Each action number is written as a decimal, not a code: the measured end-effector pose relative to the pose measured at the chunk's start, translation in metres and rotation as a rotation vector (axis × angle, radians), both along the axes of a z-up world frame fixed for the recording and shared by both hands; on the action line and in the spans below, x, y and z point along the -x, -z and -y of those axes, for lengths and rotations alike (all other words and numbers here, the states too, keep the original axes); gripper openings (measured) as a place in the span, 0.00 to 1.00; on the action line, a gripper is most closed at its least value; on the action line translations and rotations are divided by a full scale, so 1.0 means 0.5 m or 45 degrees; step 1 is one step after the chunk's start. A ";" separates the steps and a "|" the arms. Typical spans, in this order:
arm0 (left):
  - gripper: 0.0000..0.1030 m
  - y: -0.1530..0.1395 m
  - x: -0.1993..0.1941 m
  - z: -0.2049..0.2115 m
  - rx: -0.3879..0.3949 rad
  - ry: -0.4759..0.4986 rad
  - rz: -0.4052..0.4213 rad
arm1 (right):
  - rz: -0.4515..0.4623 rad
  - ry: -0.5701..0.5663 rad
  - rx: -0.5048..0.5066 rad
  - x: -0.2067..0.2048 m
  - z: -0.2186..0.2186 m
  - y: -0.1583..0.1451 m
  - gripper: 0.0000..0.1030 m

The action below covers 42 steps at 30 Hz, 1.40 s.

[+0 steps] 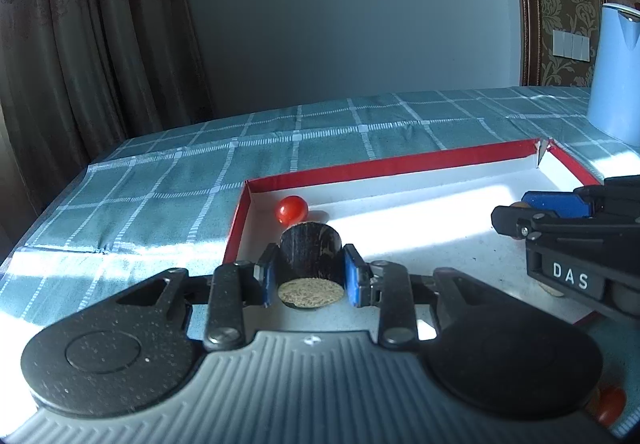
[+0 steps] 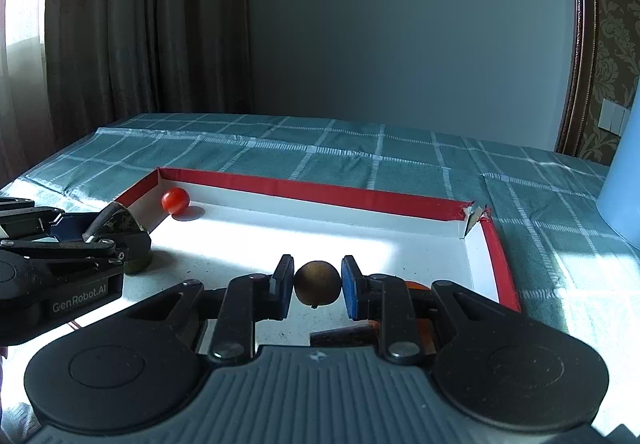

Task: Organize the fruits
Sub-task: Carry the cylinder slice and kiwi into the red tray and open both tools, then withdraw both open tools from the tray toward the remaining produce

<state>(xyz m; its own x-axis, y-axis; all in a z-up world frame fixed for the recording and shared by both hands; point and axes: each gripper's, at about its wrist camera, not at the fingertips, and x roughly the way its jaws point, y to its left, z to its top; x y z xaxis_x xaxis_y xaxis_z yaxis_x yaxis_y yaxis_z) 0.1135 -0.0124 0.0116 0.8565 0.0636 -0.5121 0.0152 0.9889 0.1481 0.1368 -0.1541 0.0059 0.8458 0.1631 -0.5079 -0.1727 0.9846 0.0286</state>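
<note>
Landmark: shallow red-walled tray [image 2: 320, 191] with white floor, set on a teal checked tablecloth [image 2: 280, 151]. All places below given relative to this tray.

- Left gripper [image 1: 311, 280]: over the tray's left part, just inside its left wall. Blue pads [image 1: 354, 280] clenched on a dark cut fruit piece [image 1: 310, 258], cylinder-like, dark mottled rind, pale grainy cut face turned toward the camera. Seen from the right wrist view as a dark rounded piece [image 2: 120, 222] at the tray's left side; whether lifted off the tray floor or resting on it cannot be told.
- Right gripper [image 2: 316, 284]: over the tray's middle-to-right floor. Pads pressed on both sides of a small round brown fruit [image 2: 318, 283], short stem nub at its underside.
- Cherry tomato [image 2: 175, 200]: loose on the tray floor in the far left corner, close to the walls, casting a shadow to its right; well apart from both grippers.
- Dark brown strip-like item [image 2: 342, 336]: on the tray floor beneath the right gripper, partly hidden; kind not identifiable.
- Orange-red items [image 2: 416, 287]: behind the right gripper's linkage, mostly hidden.
- Second red round item [image 1: 610, 406]: near the tray's near edge, half hidden under the left gripper's body.
- Light blue kettle [image 1: 618, 79]: on the tablecloth beyond the tray's far right corner, outside it.
- Tray's far right corner: torn, walls split apart.
</note>
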 end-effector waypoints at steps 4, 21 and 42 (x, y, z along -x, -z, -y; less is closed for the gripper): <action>0.30 0.000 -0.010 0.004 0.023 0.005 -0.005 | -0.019 0.003 -0.007 -0.024 -0.003 0.003 0.24; 0.61 0.014 -0.034 0.034 -0.071 0.005 0.031 | -0.112 0.032 -0.062 -0.071 0.018 0.021 0.27; 0.91 -0.013 0.101 -0.065 0.070 -0.116 0.133 | 0.015 0.123 -0.404 0.064 0.137 -0.006 0.64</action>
<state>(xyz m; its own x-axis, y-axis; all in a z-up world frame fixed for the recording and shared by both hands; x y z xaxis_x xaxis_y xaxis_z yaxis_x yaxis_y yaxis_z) 0.0632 0.0203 0.0179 0.8973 0.1177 -0.4254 -0.0878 0.9921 0.0895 0.1050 -0.2225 0.0088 0.8706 0.2302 -0.4349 -0.0807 0.9387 0.3353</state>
